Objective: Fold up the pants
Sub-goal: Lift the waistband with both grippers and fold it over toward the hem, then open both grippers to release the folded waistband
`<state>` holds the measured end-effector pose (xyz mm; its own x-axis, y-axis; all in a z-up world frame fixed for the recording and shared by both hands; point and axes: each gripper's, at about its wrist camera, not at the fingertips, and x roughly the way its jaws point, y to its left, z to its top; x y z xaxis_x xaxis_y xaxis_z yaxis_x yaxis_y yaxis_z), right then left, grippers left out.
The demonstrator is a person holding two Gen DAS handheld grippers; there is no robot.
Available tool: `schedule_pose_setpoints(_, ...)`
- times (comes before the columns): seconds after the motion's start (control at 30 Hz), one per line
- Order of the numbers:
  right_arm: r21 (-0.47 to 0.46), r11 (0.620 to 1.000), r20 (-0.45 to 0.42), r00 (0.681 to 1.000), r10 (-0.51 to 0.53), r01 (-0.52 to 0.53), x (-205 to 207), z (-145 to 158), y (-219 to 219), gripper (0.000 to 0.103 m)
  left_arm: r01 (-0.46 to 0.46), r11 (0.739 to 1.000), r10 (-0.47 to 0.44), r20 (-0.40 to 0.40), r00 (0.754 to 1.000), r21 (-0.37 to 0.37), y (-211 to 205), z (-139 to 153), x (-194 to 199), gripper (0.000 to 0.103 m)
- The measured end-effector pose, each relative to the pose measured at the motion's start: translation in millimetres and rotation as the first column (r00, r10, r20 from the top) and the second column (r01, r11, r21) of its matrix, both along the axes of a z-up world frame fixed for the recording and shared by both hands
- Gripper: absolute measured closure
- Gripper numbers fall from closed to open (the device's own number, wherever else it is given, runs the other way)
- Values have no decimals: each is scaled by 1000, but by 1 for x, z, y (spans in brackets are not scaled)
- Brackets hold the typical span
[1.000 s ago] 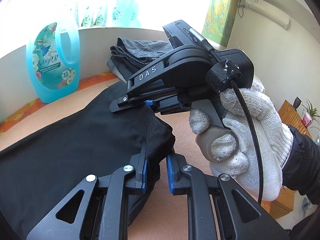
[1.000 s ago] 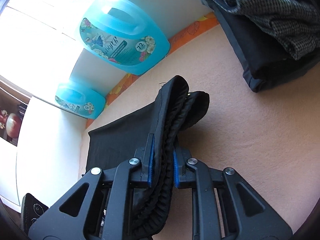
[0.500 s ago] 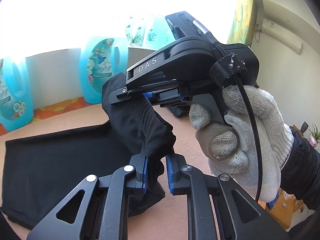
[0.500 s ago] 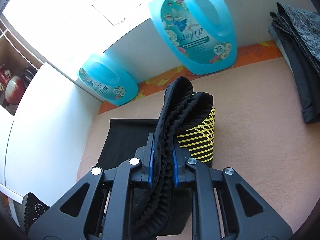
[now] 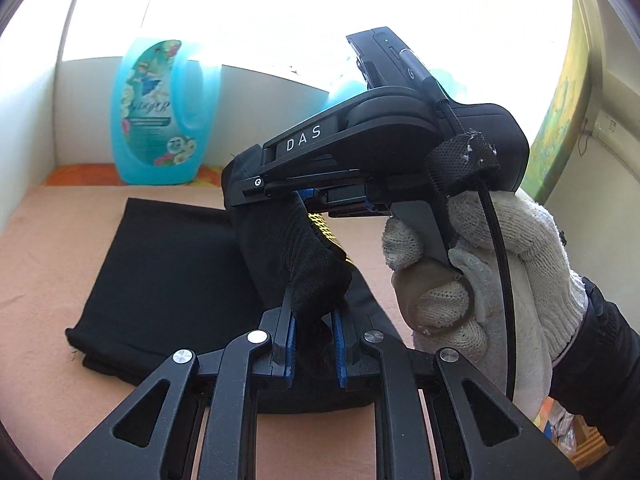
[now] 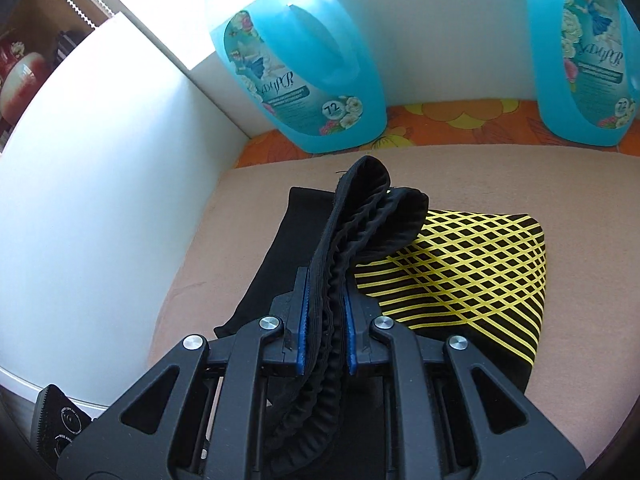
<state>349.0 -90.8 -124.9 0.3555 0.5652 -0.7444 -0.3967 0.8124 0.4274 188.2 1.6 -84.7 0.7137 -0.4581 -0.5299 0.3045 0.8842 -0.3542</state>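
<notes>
Left to right: the left gripper (image 5: 314, 344) was clamped on a bunched black edge of the pants (image 5: 168, 264), whose lower part lay flat on the peach surface (image 5: 44, 272); the right gripper (image 6: 325, 330) pinched the ribbed waistband (image 6: 360, 216). Both ends should travel level and descend together, aligning edges before release, to avoid skewed layers.

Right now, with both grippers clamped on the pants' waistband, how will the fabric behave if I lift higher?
Likely floppy: the pants sag from the left gripper onto the table. The ribbed waistband bunches in the right gripper, so it probably stretches rather than slips. It looks light.
</notes>
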Motion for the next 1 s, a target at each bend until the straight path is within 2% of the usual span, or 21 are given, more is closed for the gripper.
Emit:
schedule_pose_setpoints(0.13, -23, 999, -19, 999, 30, -30, 7, -17, 30, 88, -56, 998, 55, -34, 998, -16, 27, -12, -5, 90)
schedule_pose_setpoints(0.53, -62, 993, -44, 994, 102, -105, 21, -41, 83, 87, -164, 987, 162, -102, 982, -7, 58, -34, -3, 90)
schedule_pose_setpoints(0.63, 0, 991, -63, 989, 132, -132, 26, -39, 81, 69, -198, 980, 196, -134, 971, -2, 67, -43, 1, 90)
schedule_pose_setpoints(0.7, 38, 992, -25, 992, 123, -122, 24, -28, 71, 42, -230, 973, 226, -159, 961, -7, 75, -49, 4, 90)
schedule_pose_setpoints(0.73, 53, 991, 2, 993, 121, -121, 23, -21, 65, 40, -240, 971, 234, -174, 956, -13, 79, -52, 4, 89)
schedule_pose_setpoints(0.8, 53, 992, 24, 993, 112, -114, 22, -11, 52, 39, -256, 966, 247, -203, 948, -21, 83, -54, 5, 83)
schedule_pose_setpoints(0.87, 53, 994, 22, 995, 95, -96, 21, -6, 34, 39, -292, 956, 291, -202, 935, 29, 83, -52, 2, 68)
schedule_pose_setpoints(1.0, -11, 999, 24, 998, 49, -49, 20, -11, -2, 39, -346, 932, 361, -172, 917, 112, 86, -48, -8, 65)
